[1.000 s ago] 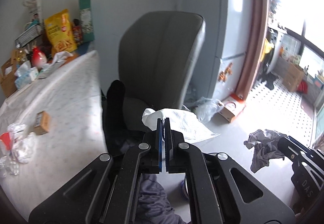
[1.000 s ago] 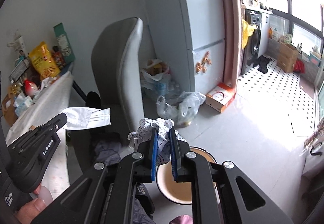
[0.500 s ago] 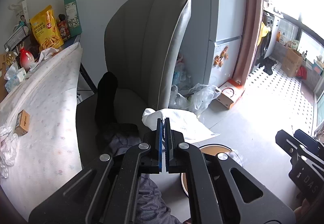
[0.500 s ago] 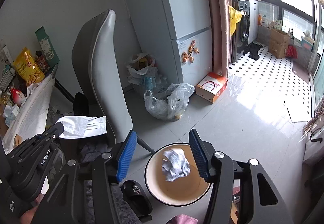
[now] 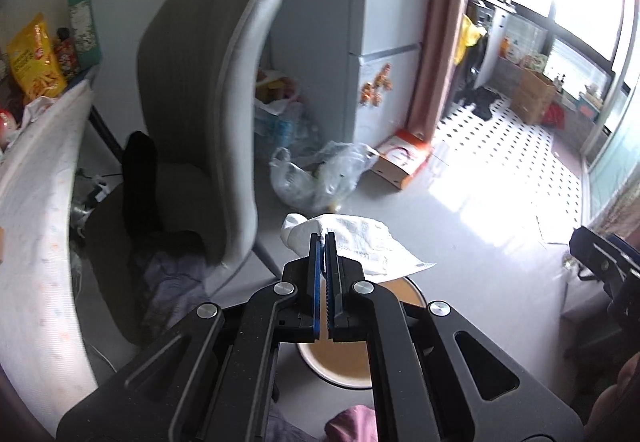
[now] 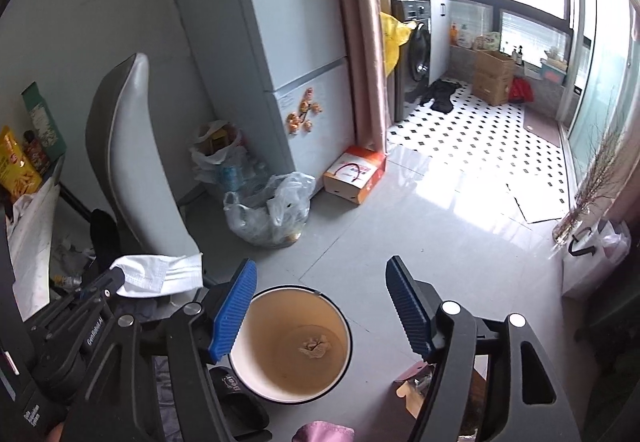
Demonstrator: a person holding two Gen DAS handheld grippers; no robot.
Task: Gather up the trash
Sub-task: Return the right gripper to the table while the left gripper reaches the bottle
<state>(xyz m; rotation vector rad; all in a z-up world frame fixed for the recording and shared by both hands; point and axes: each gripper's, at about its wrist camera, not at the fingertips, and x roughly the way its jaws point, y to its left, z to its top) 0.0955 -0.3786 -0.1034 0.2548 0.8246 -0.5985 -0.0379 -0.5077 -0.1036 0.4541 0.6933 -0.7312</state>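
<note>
My left gripper (image 5: 325,242) is shut on a white face mask (image 5: 352,242) and holds it in the air above the near rim of a cream trash bin (image 5: 348,370) on the floor. The mask also shows in the right wrist view (image 6: 160,274), held at the left. My right gripper (image 6: 320,306) is open and empty, right above the trash bin (image 6: 256,370). A crumpled paper ball (image 6: 314,346) lies at the bottom of the bin.
A grey chair (image 6: 132,170) stands left of the bin, with dark clothes (image 5: 168,274) on its seat. A clear plastic bag (image 6: 268,214) and a cardboard box (image 6: 354,176) lie by the fridge (image 6: 280,42). A table with a white cloth (image 5: 36,210) is at far left.
My right gripper opened and the crumpled paper dropped into the bin. My left gripper moved right with the mask, from over the chair to over the bin.
</note>
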